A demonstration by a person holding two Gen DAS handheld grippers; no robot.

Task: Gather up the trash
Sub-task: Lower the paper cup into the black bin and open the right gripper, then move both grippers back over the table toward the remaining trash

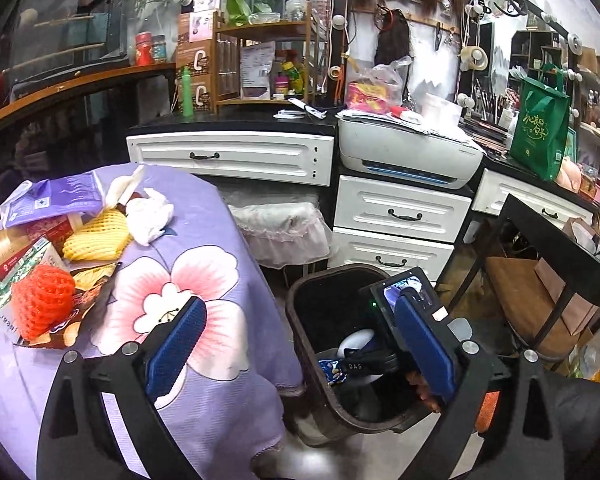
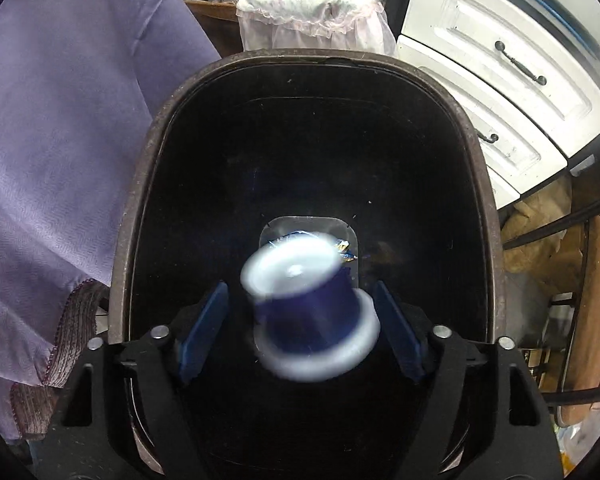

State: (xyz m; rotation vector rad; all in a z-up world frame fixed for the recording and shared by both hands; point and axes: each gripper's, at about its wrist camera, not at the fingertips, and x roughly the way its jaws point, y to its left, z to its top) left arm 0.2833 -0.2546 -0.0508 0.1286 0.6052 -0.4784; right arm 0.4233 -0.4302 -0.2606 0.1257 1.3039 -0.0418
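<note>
Currently drop step: right gripper (image 2: 300, 320) over bin (image 2: 140, 208), jaws apart, blurred blue-white cup (image 2: 308, 308) loose between pads, falling. Left gripper (image 1: 300, 352) wide, empty. Next: fetch trash from table (image 1: 204, 208), e.g. tissue (image 1: 150, 216).

Left wrist view: rides behind its own fingers, tilted moderately down, looking across the near corner of the purple-clothed table (image 1: 204, 236) toward the white drawers (image 1: 400, 208) and cluttered counter; wide, fairly distant take; right gripper (image 1: 380, 356) seen over the bin. Right wrist view: close, aimed almost straight down into the dark bin (image 2: 140, 208); cloth edge at left, drawers at upper right. Shared: bin (image 1: 300, 300), cloth edge, drawers, frilled cover.
</note>
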